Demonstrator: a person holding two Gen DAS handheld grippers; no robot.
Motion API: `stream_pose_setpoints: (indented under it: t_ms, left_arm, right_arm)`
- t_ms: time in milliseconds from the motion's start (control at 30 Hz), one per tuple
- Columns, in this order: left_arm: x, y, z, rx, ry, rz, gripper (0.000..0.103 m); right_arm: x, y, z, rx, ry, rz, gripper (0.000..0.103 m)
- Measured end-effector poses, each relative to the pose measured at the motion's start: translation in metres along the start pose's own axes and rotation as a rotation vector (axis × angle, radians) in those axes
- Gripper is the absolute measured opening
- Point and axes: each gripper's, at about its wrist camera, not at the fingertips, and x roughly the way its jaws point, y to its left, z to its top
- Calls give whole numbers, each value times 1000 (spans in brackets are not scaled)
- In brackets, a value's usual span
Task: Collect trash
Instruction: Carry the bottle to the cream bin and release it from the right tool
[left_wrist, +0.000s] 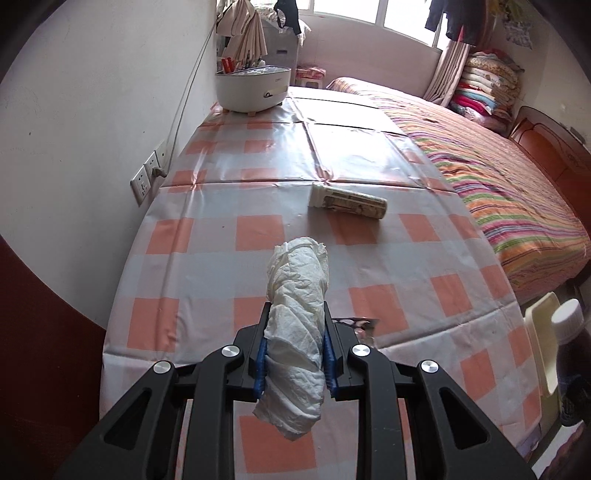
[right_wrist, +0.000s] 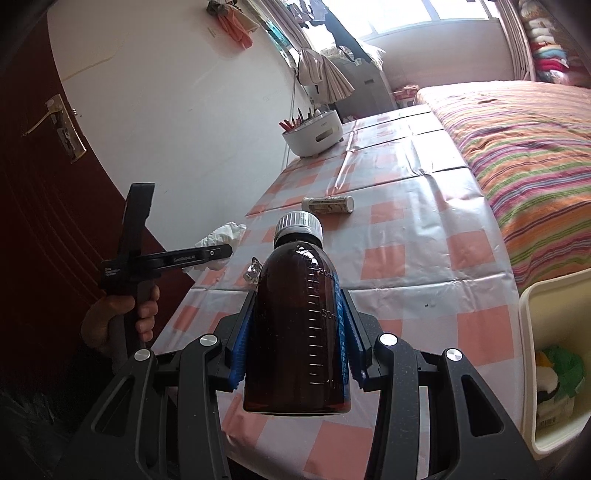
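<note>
Trash items are held in both claws above the counter (left_wrist: 207, 236), which carries a pink-and-white checked cloth. Left claw (left_wrist: 295, 317): closed on a crumpled white tissue wad (left_wrist: 297, 325), gripped across its middle, both ends protruding past the blue pads. Tissue is judged light, soft and compressible; it will deform and may slip out, so a mid-length grip is suitable. Right claw (right_wrist: 299, 299): closed on a brown bottle (right_wrist: 297, 325) with a white ribbed cap (right_wrist: 298, 224), jaws spread wide around the body. Bottle is judged rigid, smooth and moderately heavy if filled; the contents cannot be determined. Grip on the cylindrical body, below the shoulder, is preferred. Raised graduation marks run down the bottle wall; only a "50" is partly legible. A cream bin (right_wrist: 532, 332) stands at the counter's right edge and already contains waste. A small printed canister (left_wrist: 347, 203) lies on its side on the counter, well apart from both claws; its label is too small to read. A foil scrap (right_wrist: 253, 275) lies near the bottle.
</note>
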Motion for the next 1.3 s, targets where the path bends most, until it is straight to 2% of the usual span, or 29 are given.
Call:
stream_pose_setpoints:
  t_ms: [167,733,1300]
  left_arm:
    - [-16,-28,-14,34,-16,-54,23]
    - [-34,-125,-42,163,2,-243,23]
    - [-29,-200,-51,276,55,-337,23]
  right_arm:
    - [-11,-11,-9,28,-13,-30,42]
    - [-53,-71,-35,156,-65,-164,41]
    - [-100,-143,-49,295,-165,-344,42]
